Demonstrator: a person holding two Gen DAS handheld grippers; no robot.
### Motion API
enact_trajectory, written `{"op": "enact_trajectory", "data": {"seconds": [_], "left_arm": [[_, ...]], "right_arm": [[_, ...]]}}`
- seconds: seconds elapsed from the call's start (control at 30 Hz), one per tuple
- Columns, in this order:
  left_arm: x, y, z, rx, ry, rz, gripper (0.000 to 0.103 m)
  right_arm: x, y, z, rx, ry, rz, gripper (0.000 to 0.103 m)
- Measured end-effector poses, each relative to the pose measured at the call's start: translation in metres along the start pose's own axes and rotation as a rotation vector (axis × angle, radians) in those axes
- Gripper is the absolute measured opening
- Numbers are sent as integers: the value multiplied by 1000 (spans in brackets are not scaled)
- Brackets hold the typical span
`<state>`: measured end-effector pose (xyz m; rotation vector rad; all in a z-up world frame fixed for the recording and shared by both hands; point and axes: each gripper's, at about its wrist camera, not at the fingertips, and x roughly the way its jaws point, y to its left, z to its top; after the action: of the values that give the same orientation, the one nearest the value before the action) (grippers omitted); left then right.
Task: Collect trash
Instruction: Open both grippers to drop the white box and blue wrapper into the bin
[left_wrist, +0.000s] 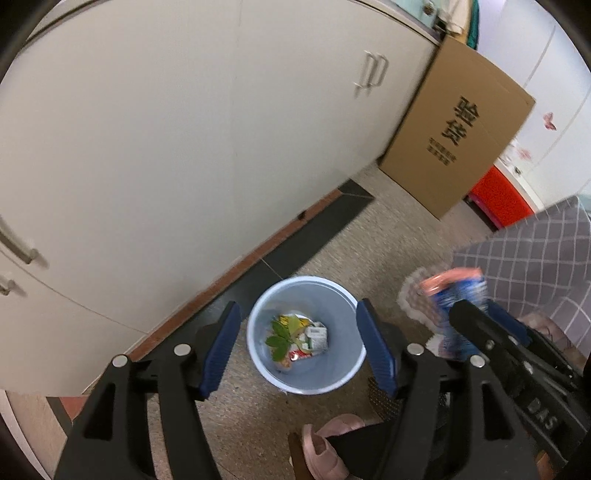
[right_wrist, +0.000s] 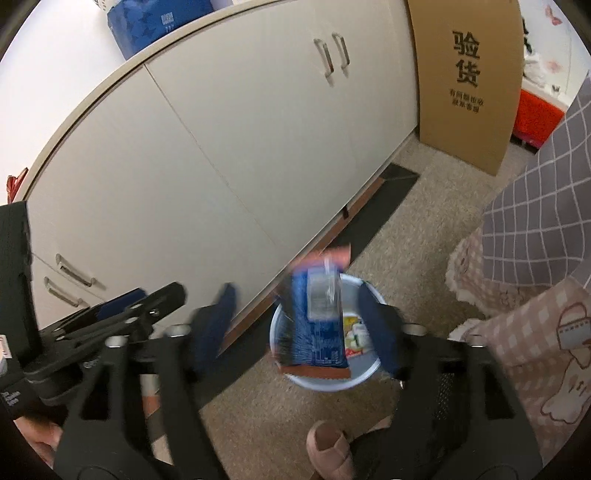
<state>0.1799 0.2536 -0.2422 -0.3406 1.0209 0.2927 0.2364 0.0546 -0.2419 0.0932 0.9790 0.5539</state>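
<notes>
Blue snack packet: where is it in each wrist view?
Left wrist: blue packet at right edge, blurred, in front of the right tool.
Right wrist: centre, between that tool's open fingers, above the bin.
Shared landmark: cardboard box with black print.

One pale blue bin (left_wrist: 306, 384). One blue snack packet (right_wrist: 319, 325). Two grippers: left gripper (left_wrist: 301, 349), right gripper (right_wrist: 299, 328). One tall cardboard box (left_wrist: 458, 136). One pink slipper (left_wrist: 325, 448). One red crate (left_wrist: 500, 199). Cupboard handles (right_wrist: 332, 55): four seen.
</notes>
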Motion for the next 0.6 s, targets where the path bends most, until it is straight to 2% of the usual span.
{"op": "enact_trajectory", "data": {"seconds": [0.23,0.43,0.6], "left_arm": [[-16,-1,4,-9,-30,1,64],[-41,-27,3,33,-68,-54,64],[-73,-67,6,92,-127,-121,64]], "right_arm": [[-20,-5,2,24,-33,-4,70],[-67,-13,10,35,-119,-32,70],[-128,-31,17,59,-235,-66,70]]}}
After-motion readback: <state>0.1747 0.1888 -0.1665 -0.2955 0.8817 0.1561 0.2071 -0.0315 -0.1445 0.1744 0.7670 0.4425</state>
